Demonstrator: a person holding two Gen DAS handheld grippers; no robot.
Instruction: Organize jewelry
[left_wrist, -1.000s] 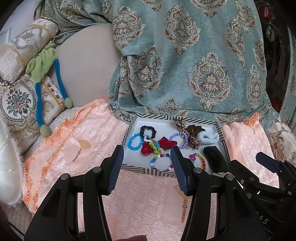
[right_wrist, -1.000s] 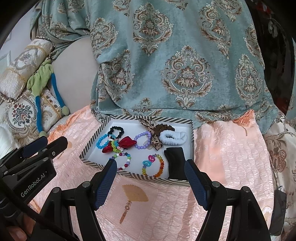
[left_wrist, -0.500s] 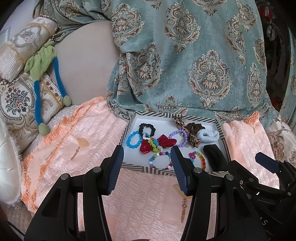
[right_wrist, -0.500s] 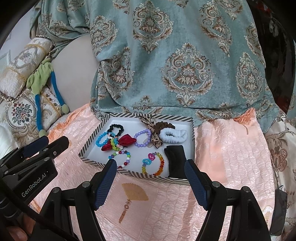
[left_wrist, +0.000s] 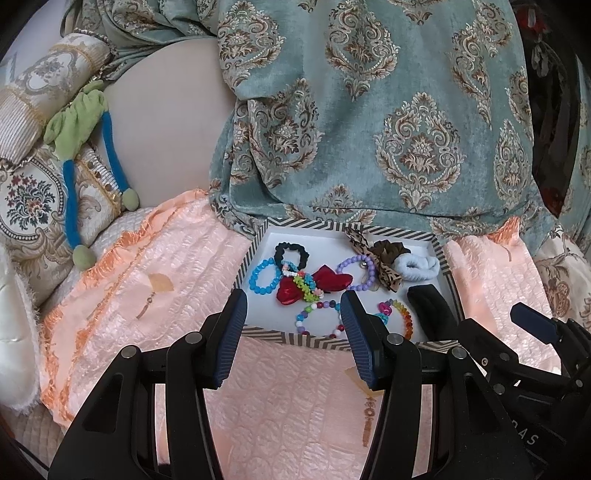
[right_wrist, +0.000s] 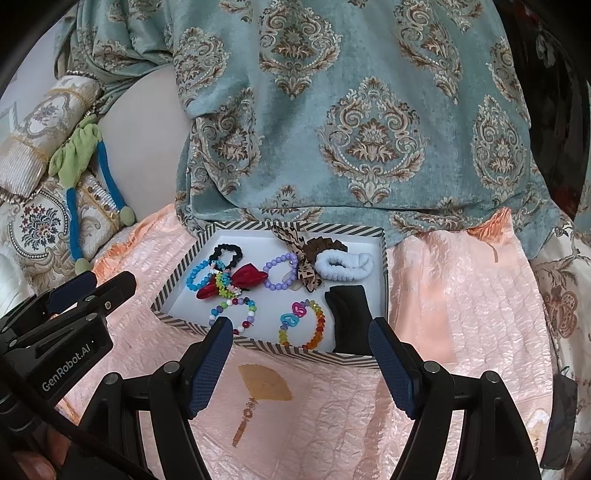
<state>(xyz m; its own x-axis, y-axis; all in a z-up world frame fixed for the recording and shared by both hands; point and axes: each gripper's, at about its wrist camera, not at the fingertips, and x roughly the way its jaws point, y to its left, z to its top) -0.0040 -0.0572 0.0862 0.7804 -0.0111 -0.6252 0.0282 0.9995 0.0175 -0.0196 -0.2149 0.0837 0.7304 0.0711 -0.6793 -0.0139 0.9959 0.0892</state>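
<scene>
Jewelry box (right_wrist: 266, 349) with striped rim sits on peach quilt (right_wrist: 461, 295), right in front of both my grippers. Left gripper (left_wrist: 291, 306) jaws apart, nothing between, hovering at box's near edge. Right gripper (right_wrist: 301, 330) same deal, jaws wide, empty. Inside box: blue bracelet (right_wrist: 195, 276), purple bracelet (right_wrist: 280, 273), red bow (right_wrist: 243, 278), white scrunchie (right_wrist: 345, 265), black scrunchie (right_wrist: 226, 254), two rainbow bead bracelets near front, kinda jumbled. Teal patterned blanket (right_wrist: 332, 129) behind box.

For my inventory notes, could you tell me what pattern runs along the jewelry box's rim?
Black-and-white diagonal stripes on the box rim, clearest in the right wrist view.
</scene>
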